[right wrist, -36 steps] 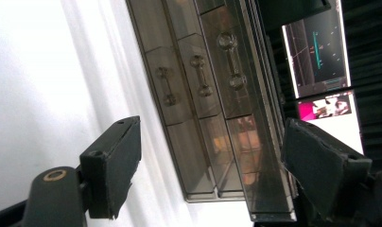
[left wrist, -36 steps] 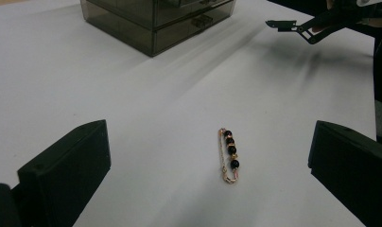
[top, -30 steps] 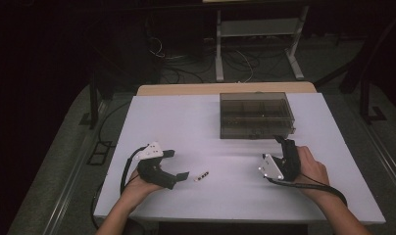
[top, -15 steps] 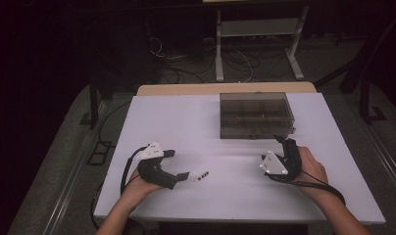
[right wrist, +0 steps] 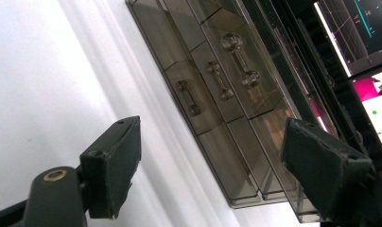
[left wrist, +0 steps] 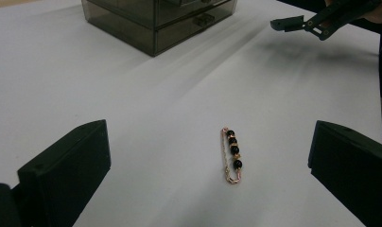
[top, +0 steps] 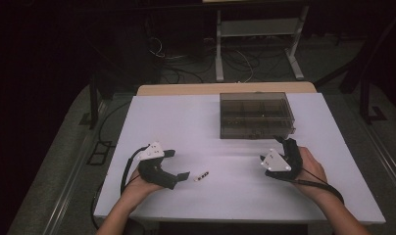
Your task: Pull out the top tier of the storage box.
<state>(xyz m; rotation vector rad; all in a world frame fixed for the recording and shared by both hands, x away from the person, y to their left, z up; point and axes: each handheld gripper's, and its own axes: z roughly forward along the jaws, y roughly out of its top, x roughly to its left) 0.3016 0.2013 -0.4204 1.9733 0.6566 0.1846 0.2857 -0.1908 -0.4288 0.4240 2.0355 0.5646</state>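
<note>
A smoky clear drawer box (top: 255, 115) sits closed on the white tabletop (top: 186, 127), contents unclear. Both tools, left tool (left wrist: 208, 175) and right tool (right wrist: 212, 165), gape open; a beaded pin (left wrist: 231, 153) lies between the left jaws.

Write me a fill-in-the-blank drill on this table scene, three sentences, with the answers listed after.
1. The beaded pin lies on the table between the open jaws of the ____ gripper.
2. The right gripper points at the drawer box, and its jaws are ____.
3. The beads on the pin are ____ in colour.

Missing words: left; open; black
</note>
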